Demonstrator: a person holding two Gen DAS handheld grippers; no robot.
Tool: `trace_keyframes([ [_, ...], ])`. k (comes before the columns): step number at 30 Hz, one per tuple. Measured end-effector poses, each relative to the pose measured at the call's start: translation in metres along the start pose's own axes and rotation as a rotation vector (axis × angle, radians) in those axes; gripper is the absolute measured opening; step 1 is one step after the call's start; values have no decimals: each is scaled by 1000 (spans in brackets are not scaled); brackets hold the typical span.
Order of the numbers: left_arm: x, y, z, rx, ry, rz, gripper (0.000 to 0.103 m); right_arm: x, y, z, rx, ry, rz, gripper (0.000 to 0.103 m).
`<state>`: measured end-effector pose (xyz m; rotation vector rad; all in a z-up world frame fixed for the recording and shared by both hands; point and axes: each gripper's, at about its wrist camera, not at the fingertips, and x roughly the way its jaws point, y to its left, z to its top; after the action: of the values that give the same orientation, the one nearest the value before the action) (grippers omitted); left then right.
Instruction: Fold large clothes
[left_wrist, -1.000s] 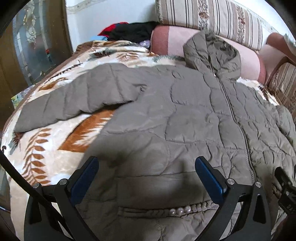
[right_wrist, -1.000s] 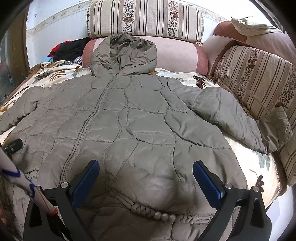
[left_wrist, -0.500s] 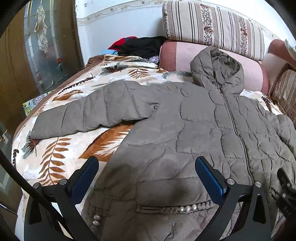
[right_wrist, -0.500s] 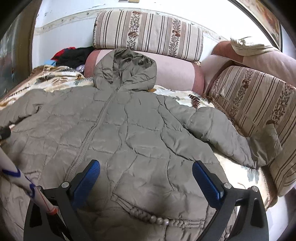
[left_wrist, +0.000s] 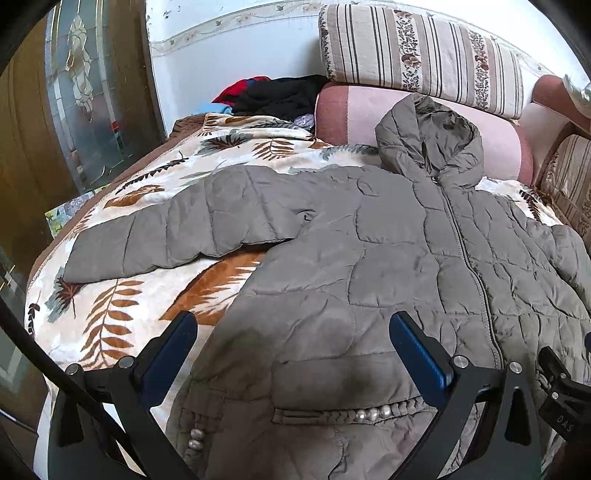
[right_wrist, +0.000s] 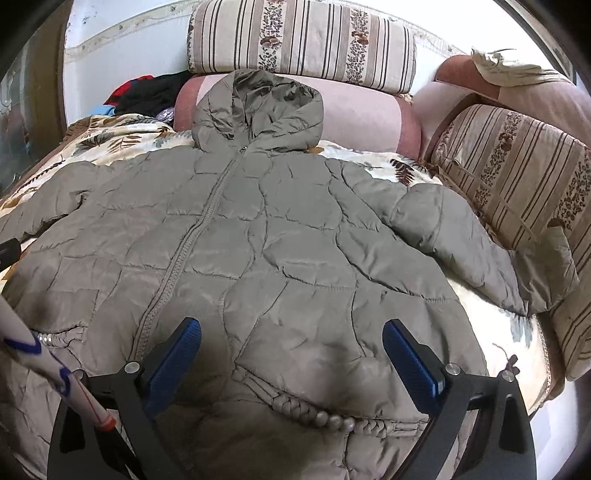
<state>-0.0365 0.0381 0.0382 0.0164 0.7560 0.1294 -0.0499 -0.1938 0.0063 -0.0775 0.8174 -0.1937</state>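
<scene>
Jacket (left_wrist: 388, 258): spread flat, zipped, on blanket (left_wrist: 110, 302). Left gripper (left_wrist: 293, 354) and right gripper (right_wrist: 291, 354): wide open, empty, above its hem.

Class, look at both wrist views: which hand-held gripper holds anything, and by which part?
Neither: left hand-held gripper and right hand-held gripper are open above the jacket.

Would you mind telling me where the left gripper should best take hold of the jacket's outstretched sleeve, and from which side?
Probably at the cuff end of the sleeve, coming from the blanket's outer left edge. The sleeve lies flat and straight out from the jacket, so its free tip gives an edge to pinch. The left gripper is open.
</scene>
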Motion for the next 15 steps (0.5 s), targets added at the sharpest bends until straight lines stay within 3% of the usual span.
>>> trace_keyframes([
  [15, -42, 36, 4, -81, -61, 23, 103, -42, 7, 11, 3, -60, 9, 101],
])
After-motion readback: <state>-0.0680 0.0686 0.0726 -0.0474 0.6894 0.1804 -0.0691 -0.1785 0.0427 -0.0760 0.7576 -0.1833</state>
